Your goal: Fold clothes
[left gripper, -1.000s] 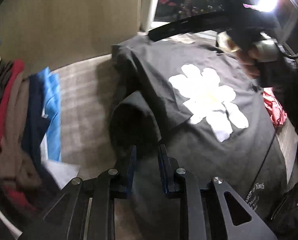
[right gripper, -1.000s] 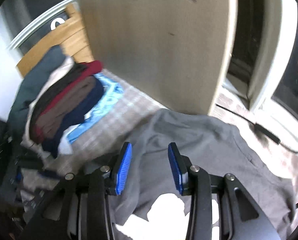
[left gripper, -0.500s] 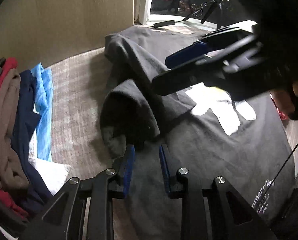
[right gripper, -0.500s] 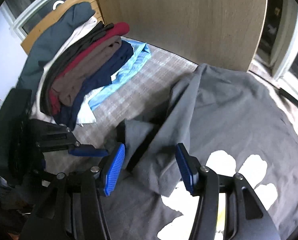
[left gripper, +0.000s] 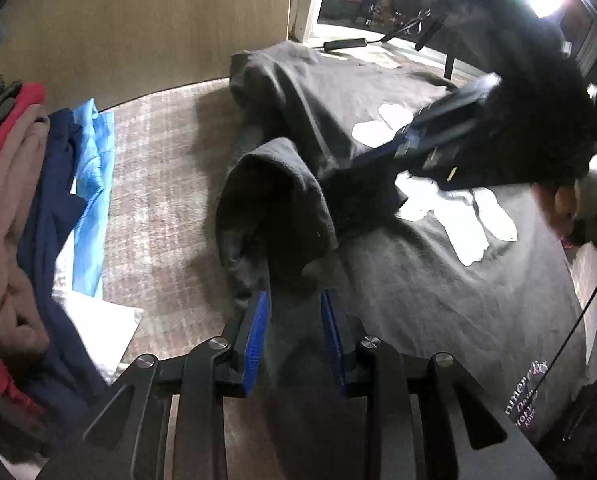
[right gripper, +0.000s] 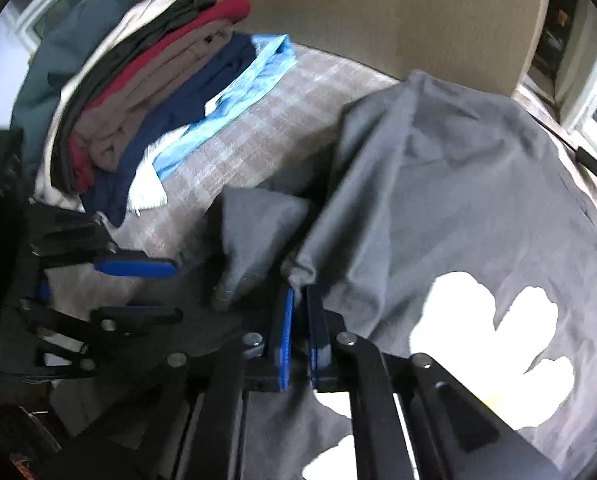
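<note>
A dark grey T-shirt (right gripper: 458, 184) with a white flower print (right gripper: 494, 328) is spread on the checked bedcover (right gripper: 266, 120). A bunched fold of it is pinched between the pressed-together pads of the right gripper (right gripper: 297, 296). The left gripper (left gripper: 292, 300) is slightly spread and opening, cloth lying between its pads unclamped. A stack of folded clothes (left gripper: 22, 208) is seen left of both.

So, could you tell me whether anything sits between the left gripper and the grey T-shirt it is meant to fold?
Nothing visible does. The left gripper hangs directly over the grey T-shirt, its jaws slightly apart with shirt cloth between them. The right gripper is already shut on a fold of the same shirt, off to one side.
</note>
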Available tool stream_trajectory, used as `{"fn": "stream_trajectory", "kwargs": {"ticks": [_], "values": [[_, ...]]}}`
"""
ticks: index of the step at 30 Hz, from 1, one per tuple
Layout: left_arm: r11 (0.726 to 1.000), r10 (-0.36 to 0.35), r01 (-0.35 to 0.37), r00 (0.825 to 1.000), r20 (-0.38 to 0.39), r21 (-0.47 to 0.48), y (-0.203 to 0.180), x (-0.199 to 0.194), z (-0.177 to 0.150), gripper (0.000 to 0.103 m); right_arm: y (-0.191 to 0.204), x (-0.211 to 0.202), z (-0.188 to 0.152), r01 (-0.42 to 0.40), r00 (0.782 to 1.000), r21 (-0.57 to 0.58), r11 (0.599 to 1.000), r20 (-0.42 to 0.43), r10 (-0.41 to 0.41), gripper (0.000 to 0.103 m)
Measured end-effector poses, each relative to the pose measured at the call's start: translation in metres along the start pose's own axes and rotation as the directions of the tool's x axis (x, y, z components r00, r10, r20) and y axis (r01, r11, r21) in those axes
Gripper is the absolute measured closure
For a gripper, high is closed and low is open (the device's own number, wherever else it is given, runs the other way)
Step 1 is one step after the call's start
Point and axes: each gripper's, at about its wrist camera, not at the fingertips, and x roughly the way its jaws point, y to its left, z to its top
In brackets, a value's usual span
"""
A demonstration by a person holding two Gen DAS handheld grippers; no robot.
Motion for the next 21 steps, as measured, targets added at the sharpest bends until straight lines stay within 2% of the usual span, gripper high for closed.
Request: {"fn": "stream_trajectory", "kwargs": {"ticks": [3, 6, 8, 9, 10, 11, 12, 14, 18, 21], "values": [[1.0, 0.015, -0.014, 1.0, -0.011, 0.011, 0.002, 0.001, 0.002, 0.077, -0.031, -0.035, 0.0, -0.022, 0.994, 0.1, 0.995, 0.106, 0.011, 0.099], [0.999, 0.036, -0.036, 0.999, 0.015, 0.027, 0.006, -0.008, 0.009, 0.076, -0.068, -0.07, -0.011, -0.074, 0.973, 0.243, 0.967, 0.228, 0.017, 0.099], [0.998, 0.044, -0.046, 0.999, 0.031, 0.044, 0.008, -0.013, 0.017, 0.076, -0.094, -0.067, -0.021, 0.008, 0.983, 0.331, 0.944, 0.173, -0.068, 0.095], [0.997, 0.052, -0.054, 0.998, 0.035, 0.058, 0.008, -0.014, 0.021, 0.075, -0.098, -0.063, -0.022, 0.018, 0.987, 0.341, 0.94, 0.142, -0.07, 0.095], [0.995, 0.057, -0.06, 0.998, 0.035, 0.08, 0.006, -0.013, 0.025, 0.074, -0.099, -0.06, -0.022, 0.006, 0.989, 0.333, 0.943, 0.135, -0.053, 0.094], [0.992, 0.06, -0.063, 0.998, 0.035, 0.107, 0.004, -0.012, 0.029, 0.073, -0.1, -0.057, -0.022, -0.009, 0.991, 0.323, 0.946, 0.131, -0.035, 0.082], [0.989, 0.064, -0.068, 0.997, 0.033, 0.131, 0.001, -0.01, 0.033, 0.072, -0.101, -0.055, -0.022, -0.024, 0.992, 0.313, 0.949, 0.127, -0.017, 0.065], [0.982, 0.055, -0.058, 0.998, 0.02, 0.18, -0.008, -0.006, 0.037, 0.072, -0.093, -0.049, -0.018, -0.009, 0.994, 0.254, 0.967, 0.108, -0.019, 0.053], [0.963, 0.054, -0.054, 0.999, 0.008, 0.262, -0.025, 0.001, 0.035, 0.07, -0.084, -0.049, -0.008, 0.059, 0.991, 0.168, 0.984, 0.112, -0.079, 0.053], [0.951, 0.082, -0.075, 0.997, -0.01, 0.299, -0.031, 0.012, 0.032, 0.07, -0.08, -0.051, 0.013, 0.015, 0.988, 0.111, 0.994, 0.152, -0.032, 0.053]]}}
